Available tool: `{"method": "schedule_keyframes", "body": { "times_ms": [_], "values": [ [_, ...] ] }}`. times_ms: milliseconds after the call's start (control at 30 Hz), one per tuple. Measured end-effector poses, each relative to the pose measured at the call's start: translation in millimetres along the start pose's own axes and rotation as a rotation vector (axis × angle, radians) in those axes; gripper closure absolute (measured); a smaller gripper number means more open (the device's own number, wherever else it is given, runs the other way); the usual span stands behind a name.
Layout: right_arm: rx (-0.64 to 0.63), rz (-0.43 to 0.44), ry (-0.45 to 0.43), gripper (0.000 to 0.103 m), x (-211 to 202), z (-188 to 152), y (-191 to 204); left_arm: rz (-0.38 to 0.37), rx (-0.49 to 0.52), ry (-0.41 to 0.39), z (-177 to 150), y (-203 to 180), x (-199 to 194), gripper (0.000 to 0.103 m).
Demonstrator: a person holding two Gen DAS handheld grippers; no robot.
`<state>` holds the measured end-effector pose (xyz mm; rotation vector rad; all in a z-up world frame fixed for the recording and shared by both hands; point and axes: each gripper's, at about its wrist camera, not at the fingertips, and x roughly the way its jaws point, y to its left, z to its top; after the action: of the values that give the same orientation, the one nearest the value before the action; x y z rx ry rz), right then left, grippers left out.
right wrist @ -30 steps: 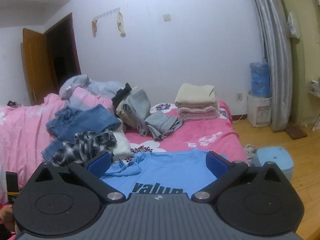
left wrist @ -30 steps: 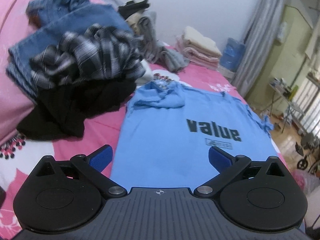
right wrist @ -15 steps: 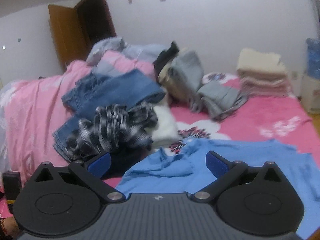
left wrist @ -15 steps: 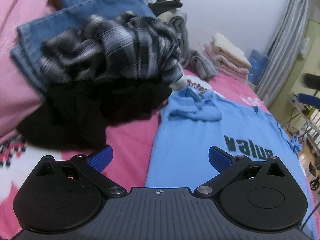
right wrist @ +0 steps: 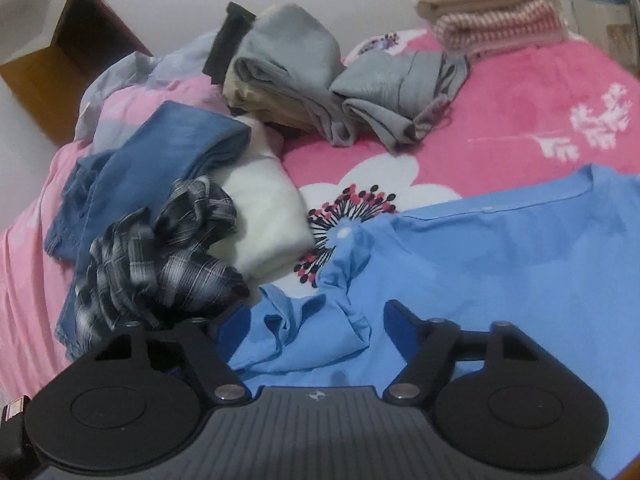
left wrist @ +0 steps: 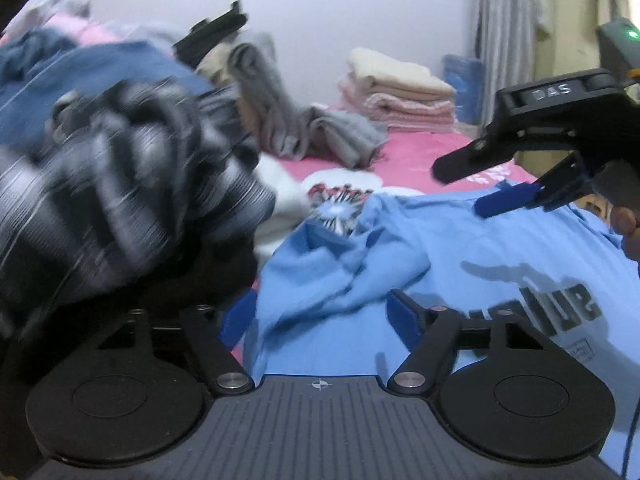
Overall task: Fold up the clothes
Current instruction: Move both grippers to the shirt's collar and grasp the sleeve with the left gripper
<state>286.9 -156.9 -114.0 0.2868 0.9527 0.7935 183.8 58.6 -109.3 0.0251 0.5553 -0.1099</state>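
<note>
Two grippers closing in on blue T-shirt (left wrist: 460, 248), spread on pink bedspread (right wrist: 520, 92), print up, bunched sleeve (right wrist: 304, 328) at its near-left corner. Left gripper (left wrist: 320, 316) jaws closing, sleeve fabric between the pads but not yet pinched. Right gripper (right wrist: 308, 328) jaws closing too, straddling the same crumpled sleeve, no grip yet. Step in hand, judged: grabbing the sleeve to straighten it ahead of the first fold. Next move needs a firm pinch on one layer only, then a pull outward to flatten. Plaid shirt (right wrist: 160, 256) and jeans (right wrist: 160, 152) heaped just beside; folded stack (right wrist: 492, 12) well apart.
</note>
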Motion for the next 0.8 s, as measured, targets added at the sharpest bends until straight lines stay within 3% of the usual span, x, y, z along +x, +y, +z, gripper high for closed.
{"method": "schedule_keyframes", "body": {
  "times_ms": [267, 333, 533, 800],
  "values": [
    [-0.02, 0.045, 0.064, 0.048, 24, 7, 17, -0.019, 0.043, 0.051, 5, -6, 43, 0.059],
    [-0.015, 0.059, 0.086, 0.048, 29, 8, 22, -0.012, 0.041, 0.064, 3, -5, 50, 0.065],
    [0.113, 0.066, 0.185, 0.05, 54, 8, 22, -0.003, 0.057, 0.078, -5, -5, 59, 0.066],
    [0.254, 0.068, 0.226, 0.052, 79, 4, 10, -0.015, -0.043, 0.042, -6, 10, 46, 0.095]
  ]
}}
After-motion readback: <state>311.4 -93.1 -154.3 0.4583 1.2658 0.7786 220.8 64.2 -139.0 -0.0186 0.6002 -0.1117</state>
